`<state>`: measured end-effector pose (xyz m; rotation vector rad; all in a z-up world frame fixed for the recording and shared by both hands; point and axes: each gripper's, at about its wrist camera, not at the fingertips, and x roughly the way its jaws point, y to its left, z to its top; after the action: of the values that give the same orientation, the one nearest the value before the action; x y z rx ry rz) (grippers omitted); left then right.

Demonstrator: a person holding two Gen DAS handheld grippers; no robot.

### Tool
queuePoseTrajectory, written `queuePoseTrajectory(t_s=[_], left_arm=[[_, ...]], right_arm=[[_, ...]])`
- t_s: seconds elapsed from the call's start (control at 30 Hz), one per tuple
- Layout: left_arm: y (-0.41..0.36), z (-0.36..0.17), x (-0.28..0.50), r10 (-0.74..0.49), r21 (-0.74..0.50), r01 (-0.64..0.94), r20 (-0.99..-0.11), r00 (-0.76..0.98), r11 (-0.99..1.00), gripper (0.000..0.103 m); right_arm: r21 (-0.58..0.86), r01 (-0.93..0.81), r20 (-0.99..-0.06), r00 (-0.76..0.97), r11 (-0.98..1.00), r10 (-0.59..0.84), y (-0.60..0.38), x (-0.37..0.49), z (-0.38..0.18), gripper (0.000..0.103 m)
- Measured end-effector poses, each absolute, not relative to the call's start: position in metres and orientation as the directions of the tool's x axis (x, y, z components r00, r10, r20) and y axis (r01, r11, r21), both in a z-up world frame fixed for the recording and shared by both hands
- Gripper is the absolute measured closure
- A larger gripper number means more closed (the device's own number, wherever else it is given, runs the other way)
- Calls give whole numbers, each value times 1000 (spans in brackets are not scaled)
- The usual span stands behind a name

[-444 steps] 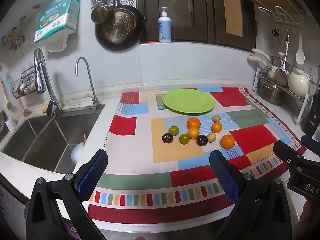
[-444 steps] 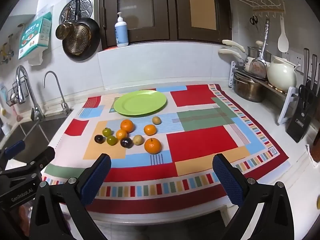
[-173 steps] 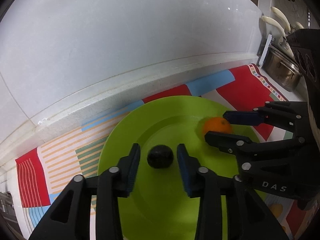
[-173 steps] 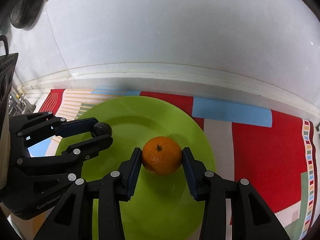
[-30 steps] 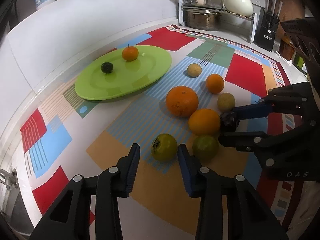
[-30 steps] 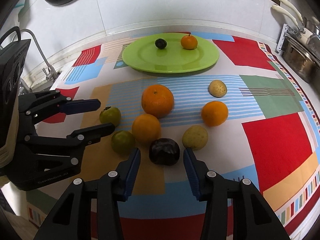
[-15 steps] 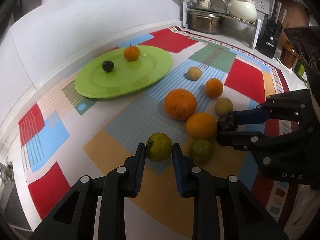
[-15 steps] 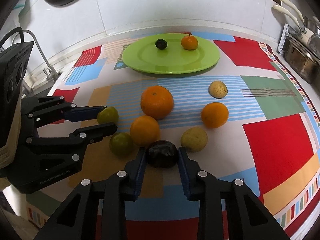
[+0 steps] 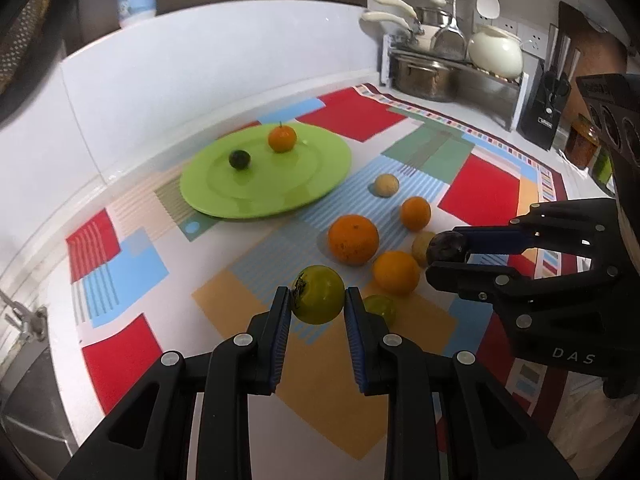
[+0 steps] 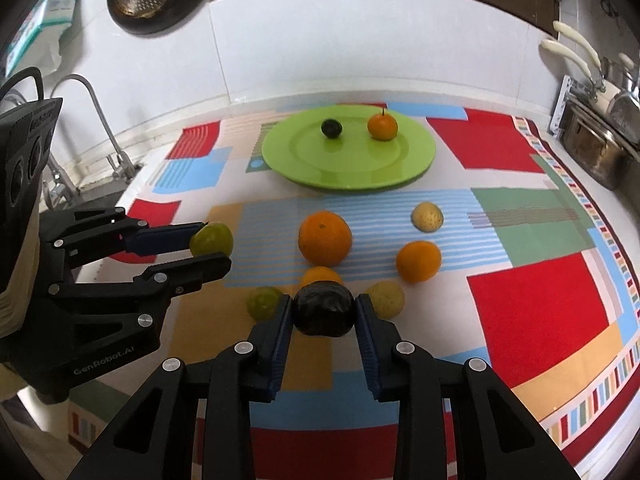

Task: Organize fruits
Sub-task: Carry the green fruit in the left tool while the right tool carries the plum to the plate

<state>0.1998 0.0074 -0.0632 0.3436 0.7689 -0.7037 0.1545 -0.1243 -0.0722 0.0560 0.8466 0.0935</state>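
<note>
Left gripper (image 9: 317,300): clamped on a yellow-green fruit (image 9: 318,294), both blue pads pressed to its sides; the fruit looks raised clear of the cloth (image 9: 344,412), nearer the camera than the green plate (image 9: 320,160).
Right gripper (image 10: 323,312): closed around a dark plum (image 10: 324,314), pads tight on either side; the plum hangs nearer the camera than the plate, above the loose fruit.
Green plate: sits at the far side of the patterned cloth, close to the white wall (image 10: 360,40).
On the plate: a small dark fruit (image 10: 331,128) and a small orange with a stem (image 10: 382,127), side by side and apart, toward the far rim.
Big orange (image 10: 325,238): on the blue-striped patch of cloth, nearest to the plate among the loose fruit.
Other loose fruit, all nearer than the plate: a pale round fruit (image 10: 427,217) and a mid-size orange (image 10: 418,261) to the right of the big orange; another orange (image 10: 320,274) partly hidden behind the plum; a pale yellow fruit (image 10: 386,298) just right of the right gripper; a green fruit (image 10: 264,302) just left of it.
Pots (image 9: 424,76) and a white teapot (image 9: 496,50): on a rack well to the right of the plate.
Tap (image 10: 100,136): well to the left of the plate.
</note>
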Motion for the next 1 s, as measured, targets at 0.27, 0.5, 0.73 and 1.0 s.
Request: queuePoseTrajectory(t_s=[0.27, 0.5, 0.73, 1.0], left_arm=[[13, -47, 185, -435, 23, 633, -706, 558, 774, 76], [14, -31, 176, -417, 15, 576, -675, 609, 817, 76], [7, -16, 171, -389, 13, 516, -641, 661, 856, 76], [-4, -2, 168, -364, 10, 468, -614, 700, 884, 76]], right_arm=[[101, -100, -708, 692, 990, 142, -124, 146, -56, 71], [111, -140, -675, 716, 984, 178, -127, 143, -43, 71], [104, -172, -641, 741, 980, 199, -138, 146, -27, 71], [94, -201, -611, 762, 975, 216, -152, 149, -11, 71]])
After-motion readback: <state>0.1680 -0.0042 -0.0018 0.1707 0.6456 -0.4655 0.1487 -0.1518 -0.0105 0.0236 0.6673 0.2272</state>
